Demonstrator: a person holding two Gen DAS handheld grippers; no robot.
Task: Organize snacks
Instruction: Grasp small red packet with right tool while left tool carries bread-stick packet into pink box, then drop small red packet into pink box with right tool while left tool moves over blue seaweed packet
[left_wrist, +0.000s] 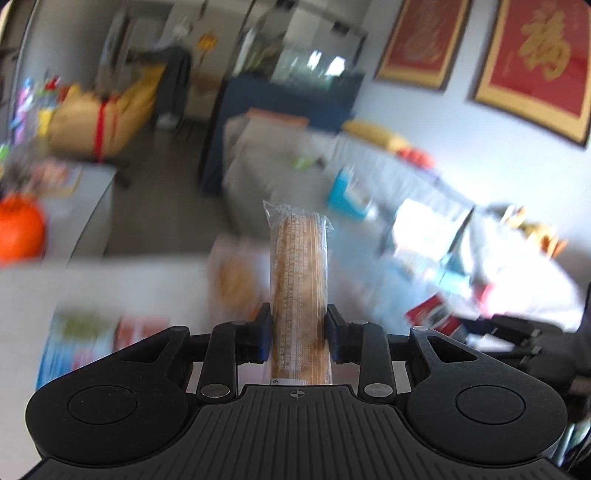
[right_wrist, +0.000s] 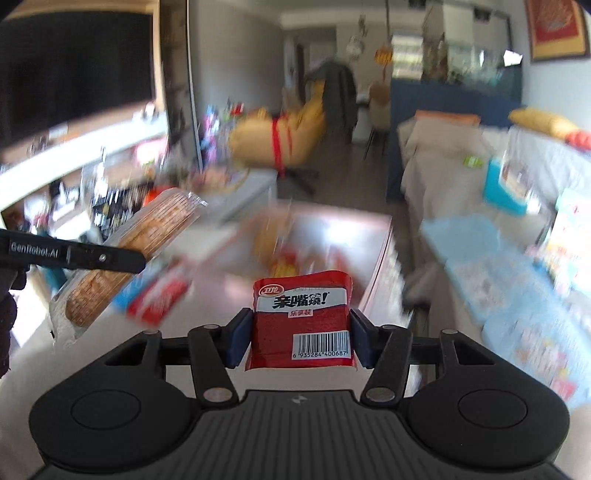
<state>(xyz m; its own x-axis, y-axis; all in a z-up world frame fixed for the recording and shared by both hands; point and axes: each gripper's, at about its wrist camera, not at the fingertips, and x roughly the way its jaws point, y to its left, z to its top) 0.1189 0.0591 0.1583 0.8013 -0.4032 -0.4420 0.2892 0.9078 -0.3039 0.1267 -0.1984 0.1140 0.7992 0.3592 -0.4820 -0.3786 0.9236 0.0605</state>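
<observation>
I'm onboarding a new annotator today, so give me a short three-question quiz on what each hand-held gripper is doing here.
1. True or false: the left hand-held gripper is empty.
2. What is shut in the right hand-held gripper: A) orange ball, B) red snack packet, C) blue tray?
3. Fill in: the clear-wrapped biscuit pack in the left one is held ____ the table, not resting on it.

Key: 1 false; 2 B; 3 above.
</observation>
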